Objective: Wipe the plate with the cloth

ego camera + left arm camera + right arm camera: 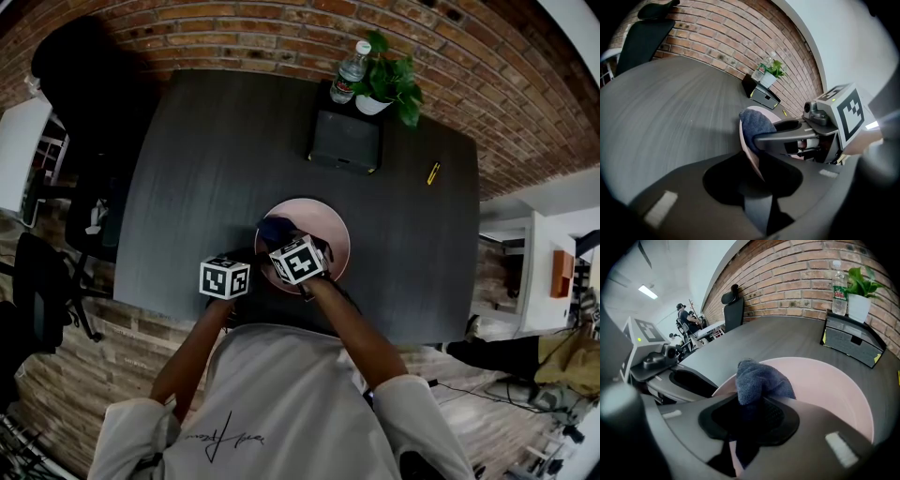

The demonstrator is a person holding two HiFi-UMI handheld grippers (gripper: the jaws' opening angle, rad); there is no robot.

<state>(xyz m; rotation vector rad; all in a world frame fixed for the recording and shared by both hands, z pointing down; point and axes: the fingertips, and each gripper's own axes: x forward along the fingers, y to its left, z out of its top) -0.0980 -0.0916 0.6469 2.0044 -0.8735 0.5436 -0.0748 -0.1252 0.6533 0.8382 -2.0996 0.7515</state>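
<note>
The right tongs (749, 416) are clamped on a bunched dark blue terry cloth (757, 378), and the wad pokes out past their tips onto a round pale pink plate (825, 385). The left tongs (753, 171) are closed on the plate's near left rim, which runs edge-on between their jaws, so they steady the plate. The two tongs sit just beside each other at that rim.

The cloth touches the plate's near left part, just inside the rim. The rest of the plate is bare and looks smooth and unmarked. The plate rests on a dark grey wood-grain surface (187, 169), at its near middle. Whether it lies flat or is tipped slightly cannot be told.

Beyond the plate, by the red brick wall, stand a black box (345, 141), a clear water bottle (351, 70) and a green potted plant (386, 84).

Judging by this, the wiping appears to be under way, with both grips set. How much of the plate has been covered cannot be told, and its far and right parts probably remain.
</note>
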